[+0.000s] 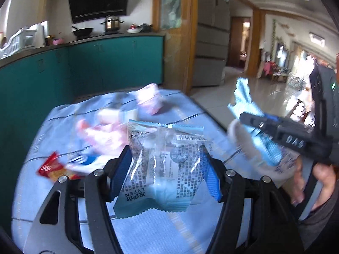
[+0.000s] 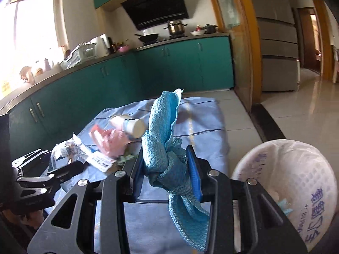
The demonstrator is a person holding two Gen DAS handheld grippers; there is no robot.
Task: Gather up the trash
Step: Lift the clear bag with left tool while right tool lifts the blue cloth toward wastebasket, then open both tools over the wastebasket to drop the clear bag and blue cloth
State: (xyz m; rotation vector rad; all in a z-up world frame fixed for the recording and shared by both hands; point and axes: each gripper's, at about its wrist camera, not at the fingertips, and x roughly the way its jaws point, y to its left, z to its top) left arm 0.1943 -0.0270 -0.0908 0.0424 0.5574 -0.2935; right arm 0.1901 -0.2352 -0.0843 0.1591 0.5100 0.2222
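The pink wrappers (image 1: 106, 131) on the desk (image 1: 42, 190) are too blurry to read. The white bin (image 2: 296, 190) is cut off by the edge, so its inside is mostly hidden.

From my left gripper (image 1: 165, 169) the clear printed snack wrapper (image 1: 163, 160) sat between the jaws, above the pale blue cloth-covered table (image 1: 53, 190). Behind it lay the crumpled pink wrappers (image 1: 106, 133) — the small red packet (image 1: 50, 167) to their left, near the table's edge. My right gripper (image 2: 167, 171) was off to the right, the knotted blue waffle-weave rag (image 2: 165, 139) between its jaws. The white plastic mesh bin with a bag liner (image 2: 296, 169) stood right of the table; the teal kitchen cabinets (image 2: 180, 63) ran behind.
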